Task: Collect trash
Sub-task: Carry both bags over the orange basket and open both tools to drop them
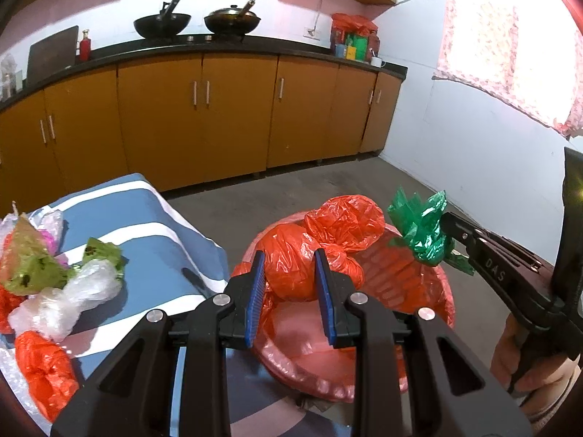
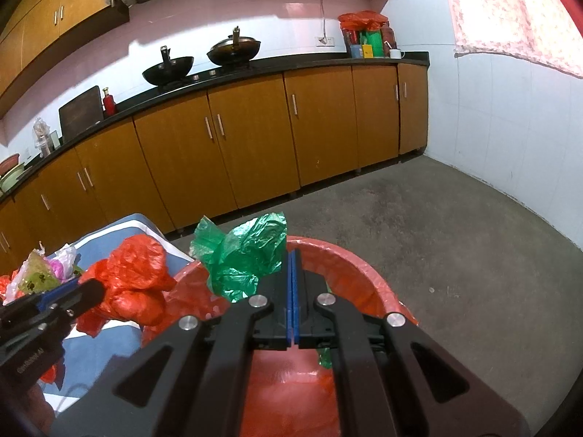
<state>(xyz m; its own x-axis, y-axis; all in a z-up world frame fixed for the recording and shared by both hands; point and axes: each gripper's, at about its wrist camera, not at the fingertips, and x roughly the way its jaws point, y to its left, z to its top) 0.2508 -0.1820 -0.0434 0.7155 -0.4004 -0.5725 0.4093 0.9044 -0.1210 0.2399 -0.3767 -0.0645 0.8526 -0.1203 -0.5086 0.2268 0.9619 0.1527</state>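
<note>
Blue-and-white striped cloth is covering the table [image 1: 153,218] at the left, where the loose trash is waiting. Beside it, off the table's right edge, a red basin [image 1: 364,375] lined with a red bag is sitting low, likely so wads can be dropped straight in.

The left tool [image 1: 290,291] is gripping a crumpled red plastic bag [image 1: 320,251] between its blue pads, holding it just over the basin's near rim, apparently to release it there. The right tool [image 2: 293,291], its pads pressed together, is pinching a crumpled green plastic bag [image 2: 244,255] by a thin fold and hanging it over the basin's far side.

Still lying on the table are a clear plastic wad [image 1: 69,298], a green-and-yellow wrapper [image 1: 36,269] and another red wad [image 1: 43,371], not yet collected.
</note>
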